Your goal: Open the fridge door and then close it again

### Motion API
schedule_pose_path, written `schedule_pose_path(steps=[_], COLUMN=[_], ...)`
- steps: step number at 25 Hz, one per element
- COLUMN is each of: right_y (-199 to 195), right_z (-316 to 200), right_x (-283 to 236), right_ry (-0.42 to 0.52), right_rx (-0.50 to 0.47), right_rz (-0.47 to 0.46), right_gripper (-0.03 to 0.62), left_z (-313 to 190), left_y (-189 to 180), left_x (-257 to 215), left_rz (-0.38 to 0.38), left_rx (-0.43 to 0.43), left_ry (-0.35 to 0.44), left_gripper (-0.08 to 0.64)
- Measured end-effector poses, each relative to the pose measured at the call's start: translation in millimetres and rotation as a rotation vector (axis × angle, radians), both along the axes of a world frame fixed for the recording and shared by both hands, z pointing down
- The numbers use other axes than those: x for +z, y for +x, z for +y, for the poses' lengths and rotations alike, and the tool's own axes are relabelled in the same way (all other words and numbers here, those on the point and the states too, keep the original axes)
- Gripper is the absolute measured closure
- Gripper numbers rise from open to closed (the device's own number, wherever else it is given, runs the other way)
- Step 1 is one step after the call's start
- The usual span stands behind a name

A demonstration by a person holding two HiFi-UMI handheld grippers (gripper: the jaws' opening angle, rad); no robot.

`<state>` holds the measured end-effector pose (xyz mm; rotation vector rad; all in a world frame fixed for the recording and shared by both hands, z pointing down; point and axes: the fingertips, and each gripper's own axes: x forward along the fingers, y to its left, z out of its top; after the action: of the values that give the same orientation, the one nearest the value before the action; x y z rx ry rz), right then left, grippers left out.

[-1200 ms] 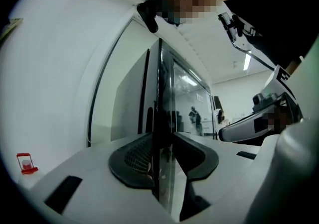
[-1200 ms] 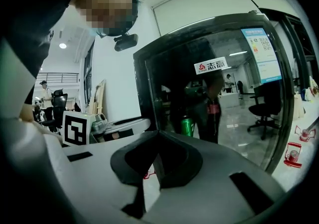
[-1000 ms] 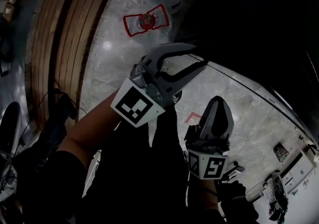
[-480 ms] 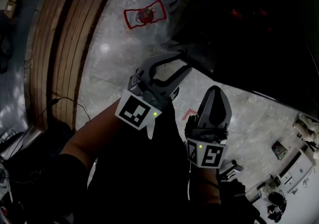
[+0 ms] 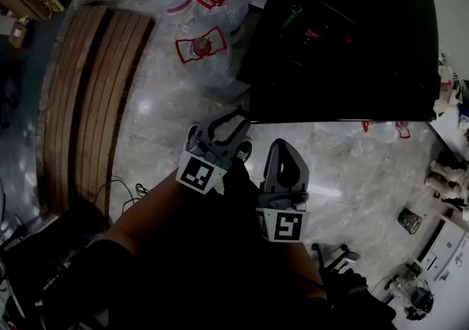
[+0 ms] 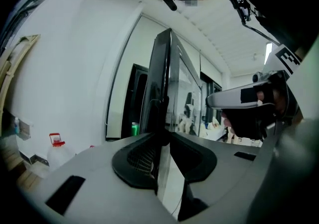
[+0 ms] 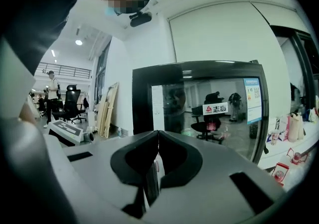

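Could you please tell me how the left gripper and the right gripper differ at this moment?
The left gripper has its jaws apart. They have just been closing and press on nothing, with the dark edge of the fridge lined up beyond the gap. The right gripper has jaws that meet at the tips. In the head view, the left gripper reaches closer to the fridge than the right gripper. Both are grey, carry a marker cube and hold nothing.

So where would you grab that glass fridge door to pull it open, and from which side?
Probably the door's tall black side edge. No separate handle shows on the glass front, and that edge runs upright as a narrow strip, so jaws coming level from the front could straddle it, one each side, and pull.
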<state>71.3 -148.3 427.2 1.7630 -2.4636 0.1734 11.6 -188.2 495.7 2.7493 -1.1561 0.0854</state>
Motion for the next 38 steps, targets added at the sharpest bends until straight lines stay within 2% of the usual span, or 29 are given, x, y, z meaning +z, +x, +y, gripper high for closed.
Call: schedule_pose_path(steps=[11, 16, 19, 24, 29, 38], right_y=[0, -10, -14, -14, -15, -2], right_z=[17, 15, 15, 12, 9, -13], right_x=[-5, -13, -16, -18, -21, -28], right_ry=[-0.028, -0.007, 0.003, 0.004, -0.008, -0.007], right_rx=[-0.056, -0.087, -0.101, -0.099, -0.097, -0.045], right_rz=[0.04, 0.026, 0.019, 0.009, 0.004, -0.003], right_gripper=[0.577, 0.577, 0.577, 0.577, 0.577, 0.577], left_z=[23, 19, 22, 20, 16, -28], left_y=[6, 5, 4, 5, 3, -2], left_x=[0, 1, 2, 0, 1, 4], left_rz=[-0.017, -0.04, -0.03, -0.039, -0.062, -0.056], left_rx=[-0.011, 0.007, 0.007, 0.006, 0.009, 0.006], left_ry=[-0.041, -0.01, -0.02, 0.001, -0.021, 0.0], left_gripper=[0.474, 0.474, 0.474, 0.472, 0.471, 0.465])
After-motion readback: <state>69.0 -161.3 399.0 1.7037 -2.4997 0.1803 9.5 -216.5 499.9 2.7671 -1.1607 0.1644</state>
